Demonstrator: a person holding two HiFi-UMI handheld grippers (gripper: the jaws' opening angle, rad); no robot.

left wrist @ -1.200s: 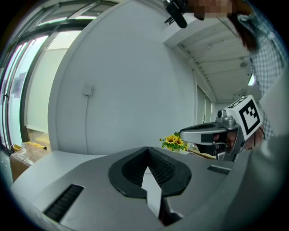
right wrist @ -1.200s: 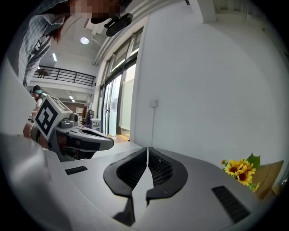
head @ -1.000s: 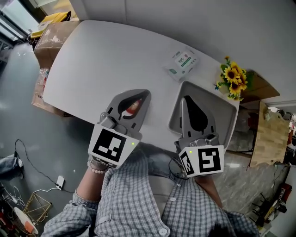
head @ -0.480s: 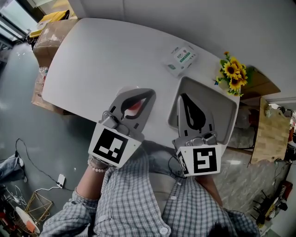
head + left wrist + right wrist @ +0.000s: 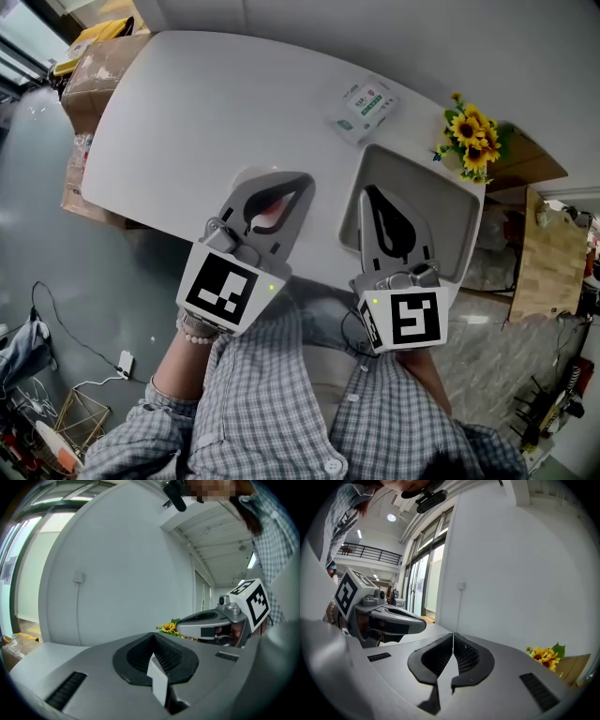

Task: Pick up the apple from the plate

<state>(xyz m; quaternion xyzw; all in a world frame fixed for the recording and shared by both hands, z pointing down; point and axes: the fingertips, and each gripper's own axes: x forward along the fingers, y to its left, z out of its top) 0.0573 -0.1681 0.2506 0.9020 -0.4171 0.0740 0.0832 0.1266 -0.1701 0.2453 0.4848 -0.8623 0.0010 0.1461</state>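
A red apple (image 5: 266,212) lies on a white plate (image 5: 242,178) near the front edge of the white table (image 5: 187,112). In the head view I see it only through the window in the jaws of my left gripper (image 5: 307,180), which hovers over the plate with its jaws shut and nothing between them. My right gripper (image 5: 368,191) is shut too and hangs over a grey tray (image 5: 452,204). In the left gripper view the gripper (image 5: 153,635) hides both apple and plate. The right gripper view shows its gripper (image 5: 453,634) closed on nothing.
A white packet (image 5: 367,108) lies at the table's far side. Sunflowers (image 5: 473,145) stand by the tray's far right corner. Cardboard boxes (image 5: 89,66) sit on the floor to the left. A wooden board (image 5: 542,272) is to the right.
The left gripper has shifted slightly forward and right above the plate, whose rim now shows beside it. The right gripper has barely moved. Both stay shut.
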